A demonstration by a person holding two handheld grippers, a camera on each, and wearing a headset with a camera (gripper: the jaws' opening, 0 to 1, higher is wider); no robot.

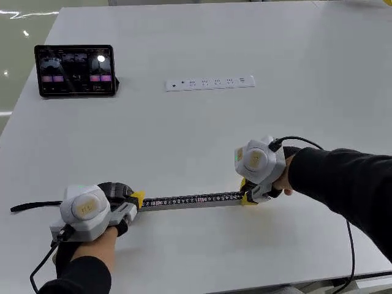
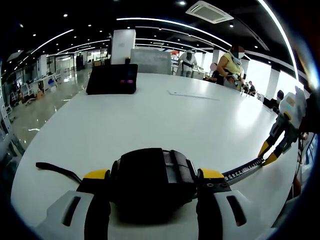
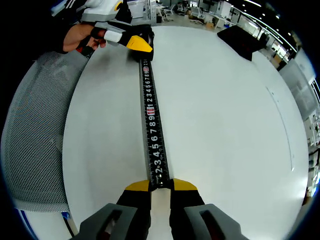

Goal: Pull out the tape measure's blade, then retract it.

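A black tape measure case (image 1: 116,192) rests on the white table (image 1: 202,135), and my left gripper (image 1: 133,202) is shut on it; in the left gripper view the case (image 2: 150,177) sits between the yellow-tipped fingers (image 2: 96,174). The blade (image 1: 191,199) runs out to the right along the table, numbers up. My right gripper (image 1: 247,197) is shut on the blade's end; in the right gripper view the blade (image 3: 151,120) stretches from the pinched tip (image 3: 159,186) toward the left gripper (image 3: 131,41). A black wrist strap (image 1: 33,206) trails left from the case.
A tablet (image 1: 75,70) stands at the far left of the table, and a white power strip (image 1: 210,82) lies at the far middle. The table's front edge is close below the grippers. People stand beyond the table's far end (image 2: 231,67).
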